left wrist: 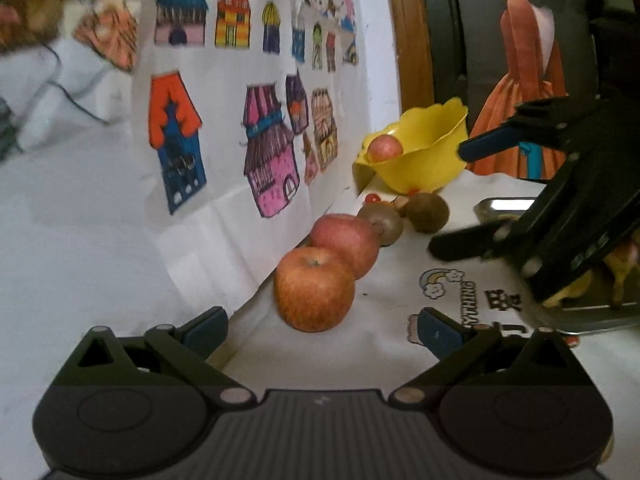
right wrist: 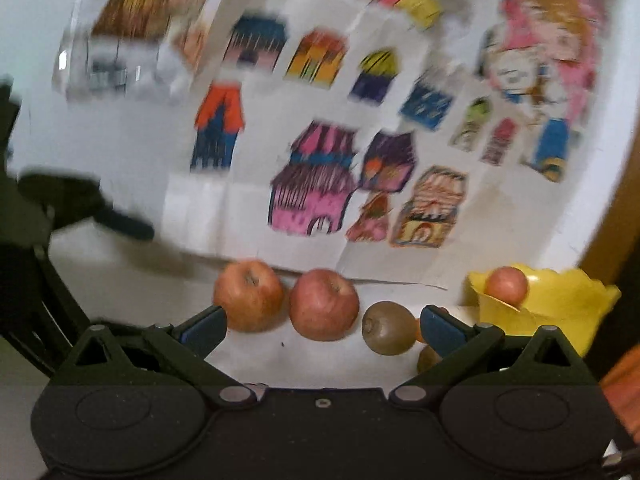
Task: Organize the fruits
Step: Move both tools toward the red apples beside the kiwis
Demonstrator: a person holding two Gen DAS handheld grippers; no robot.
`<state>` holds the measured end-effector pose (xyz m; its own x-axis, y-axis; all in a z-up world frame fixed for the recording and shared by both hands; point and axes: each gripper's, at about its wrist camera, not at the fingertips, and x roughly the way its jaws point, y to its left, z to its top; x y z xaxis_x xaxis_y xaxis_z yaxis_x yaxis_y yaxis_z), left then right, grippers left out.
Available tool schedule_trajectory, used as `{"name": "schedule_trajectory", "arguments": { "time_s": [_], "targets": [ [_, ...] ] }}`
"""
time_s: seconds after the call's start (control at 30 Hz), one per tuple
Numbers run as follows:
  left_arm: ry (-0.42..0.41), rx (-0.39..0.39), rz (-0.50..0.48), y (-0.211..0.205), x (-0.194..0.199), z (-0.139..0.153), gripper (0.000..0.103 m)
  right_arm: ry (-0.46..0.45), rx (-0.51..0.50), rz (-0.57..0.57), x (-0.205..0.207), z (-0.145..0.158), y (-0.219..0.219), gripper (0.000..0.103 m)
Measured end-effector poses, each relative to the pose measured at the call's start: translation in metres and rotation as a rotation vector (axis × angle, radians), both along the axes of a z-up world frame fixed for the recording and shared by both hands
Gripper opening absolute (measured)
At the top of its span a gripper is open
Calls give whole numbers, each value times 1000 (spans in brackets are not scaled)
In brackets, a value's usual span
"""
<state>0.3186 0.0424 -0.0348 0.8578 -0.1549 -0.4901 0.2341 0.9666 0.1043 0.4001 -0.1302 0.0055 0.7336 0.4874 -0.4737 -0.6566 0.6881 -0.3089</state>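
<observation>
Left gripper (left wrist: 322, 330) was spread wide, holding nothing; the near apple (left wrist: 315, 289) sat straight ahead between its fingertips, touching the second apple (left wrist: 347, 245) behind. Kiwis (left wrist: 426, 213) followed along the wall toward the yellow bowl (left wrist: 424, 160), one apple inside. Right gripper (right wrist: 323, 326) was also spread and empty, nearer the kiwis. Open tabletop to the right.

White tabletop (left wrist: 400, 280), two apples (left wrist: 314, 289), kiwis (left wrist: 427, 213), yellow bowl (left wrist: 424, 160)

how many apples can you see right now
3. Two apples lie on the table against the wall: the nearer apple and the second apple. A smaller apple sits in the yellow bowl, which may hide more.
</observation>
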Motion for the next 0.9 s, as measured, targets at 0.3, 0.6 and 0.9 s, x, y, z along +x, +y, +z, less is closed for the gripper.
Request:
{"name": "schedule_trajectory", "arguments": {
  "time_s": [0.3, 0.6, 0.9],
  "targets": [
    [18, -2, 4, 2, 27, -12, 101, -1, -87, 63, 56, -37, 19, 100],
    [30, 3, -26, -2, 40, -17, 94, -78, -208, 171, 68, -56, 37, 95],
    [49, -14, -16, -1, 51, -18, 85, -27, -207, 276, 100, -63, 39, 91]
  ]
}}
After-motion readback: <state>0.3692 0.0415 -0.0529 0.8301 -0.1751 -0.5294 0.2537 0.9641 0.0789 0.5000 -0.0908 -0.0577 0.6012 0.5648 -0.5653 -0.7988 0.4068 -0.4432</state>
